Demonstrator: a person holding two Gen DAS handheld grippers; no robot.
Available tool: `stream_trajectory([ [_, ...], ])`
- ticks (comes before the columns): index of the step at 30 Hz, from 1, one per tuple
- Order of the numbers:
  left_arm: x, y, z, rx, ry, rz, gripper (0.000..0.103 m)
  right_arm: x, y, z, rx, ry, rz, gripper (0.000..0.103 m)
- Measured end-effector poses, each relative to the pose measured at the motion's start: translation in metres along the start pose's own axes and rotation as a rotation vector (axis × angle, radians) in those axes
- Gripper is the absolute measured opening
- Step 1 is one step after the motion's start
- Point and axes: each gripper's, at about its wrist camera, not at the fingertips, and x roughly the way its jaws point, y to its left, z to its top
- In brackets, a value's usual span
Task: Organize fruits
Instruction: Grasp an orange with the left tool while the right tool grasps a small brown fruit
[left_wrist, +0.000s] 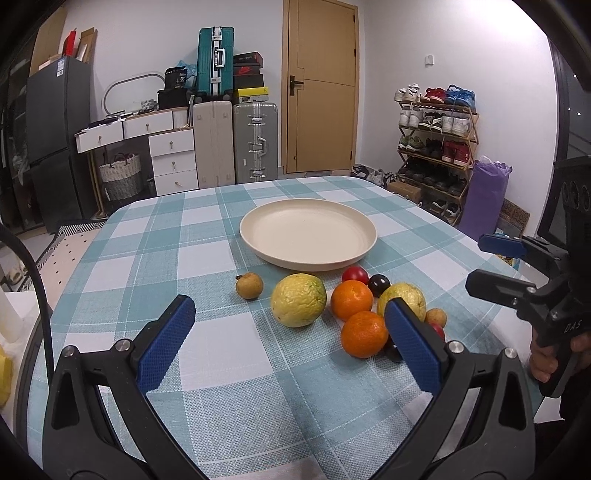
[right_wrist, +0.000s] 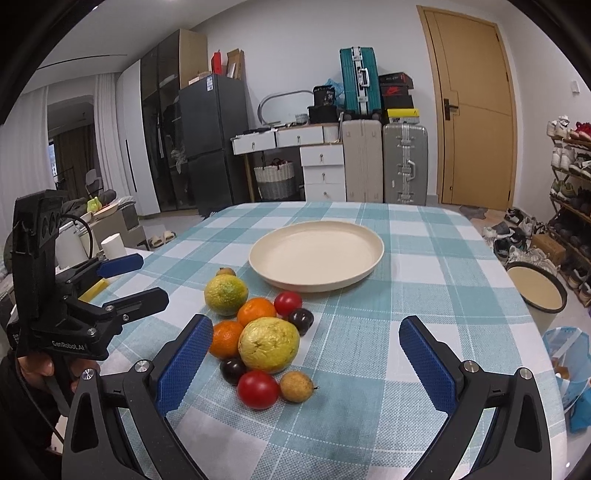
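A table (left_wrist: 122, 258) draped in a teal-and-white checked cloth is carrying everything. A cream plate (left_wrist: 308, 234) is sitting near its middle. Just in front of it, fruits are lying clustered on the cloth: two yellow-green citrus (left_wrist: 298, 300), two oranges (left_wrist: 351, 300), red tomatoes (right_wrist: 258, 389), dark plums (left_wrist: 379, 284) and small brown longans (left_wrist: 249, 285)

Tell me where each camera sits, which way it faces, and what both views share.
Left wrist: rides the left hand-held gripper, facing across the table toward the plate; the right hand-held gripper and hand show at right.
Right wrist: rides the right hand-held gripper, facing likewise; the left hand-held gripper shows at left.
Shared: plate, fruit pile, door, suitcases.
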Motion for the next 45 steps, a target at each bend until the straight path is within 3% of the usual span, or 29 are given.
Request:
stream_trajectory([
  [11, 0.009, -0.003, 0.0, 0.013, 0.045, 0.026, 0.102, 0.017, -0.008, -0.002, 0.04, 0.083, -0.002, 0.102],
  [17, 0.017, -0.004, -0.001, -0.017, 0.099, -0.039, 0.102, 0.026, -0.015, -0.006, 0.041, 0.163, -0.017, 0.09],
  [22, 0.029, -0.012, -0.002, -0.002, 0.163, -0.023, 0.102, 0.027, -0.021, -0.01, 0.048, 0.219, 0.0, 0.087],
  [25, 0.034, -0.014, -0.004, -0.004, 0.186, -0.064, 0.102, 0.028, -0.021, -0.013, 0.042, 0.25, 0.008, 0.087],
  [33, 0.054, -0.021, -0.006, 0.012, 0.26, -0.084, 0.102, 0.037, -0.026, -0.027, 0.001, 0.343, -0.024, 0.08],
  [38, 0.065, -0.023, -0.008, 0.006, 0.302, -0.115, 0.093, 0.044, -0.022, -0.032, -0.037, 0.375, -0.02, 0.078],
  [40, 0.067, -0.023, -0.008, -0.003, 0.316, -0.132, 0.083, 0.048, -0.021, -0.033, -0.045, 0.392, -0.017, 0.075],
  [45, 0.074, -0.023, -0.009, -0.035, 0.34, -0.214, 0.07, 0.052, -0.018, -0.031, -0.066, 0.394, -0.008, 0.07],
])
